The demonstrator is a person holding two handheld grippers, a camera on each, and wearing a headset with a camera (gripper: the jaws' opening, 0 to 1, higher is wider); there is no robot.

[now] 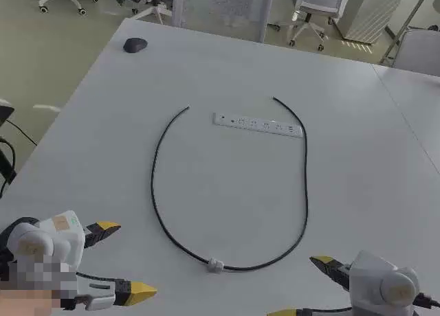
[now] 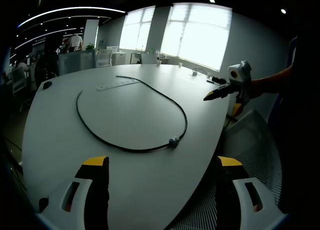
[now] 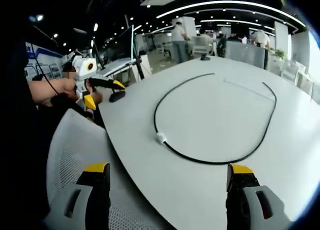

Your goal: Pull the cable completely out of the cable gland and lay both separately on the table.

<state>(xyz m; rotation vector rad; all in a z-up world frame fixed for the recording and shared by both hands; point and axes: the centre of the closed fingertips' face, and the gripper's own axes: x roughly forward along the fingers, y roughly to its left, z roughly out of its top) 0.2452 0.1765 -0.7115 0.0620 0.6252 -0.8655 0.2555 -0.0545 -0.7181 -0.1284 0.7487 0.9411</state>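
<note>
While both grippers hover at the near edge of the table, nothing is pinched yet: the left gripper has its yellow-tipped fingers spread wide and empty, and the right gripper is spread and empty too. Just ahead of the fingertips, between the two pairs, sits the cable gland, a small pale collar threaded on the nearest bend of the black cable. From there the cable runs away from the fingers on both sides in one big open loop flat on the tabletop. The step in hand looks like the first grab, and I'd play it this way: one pair of fingers closes on the gland itself, the other on the cable right beside it, then the pull goes straight along the cable's own line so it doesn't kink. With that much cable on either side, expect several re-grips. Farther out, well beyond the fingertips, a white power strip lies between the cable's two free ends, and a dark mouse sits at the far corner. The count: two grippers, one cable, one gland, one power strip, one mouse.
</note>
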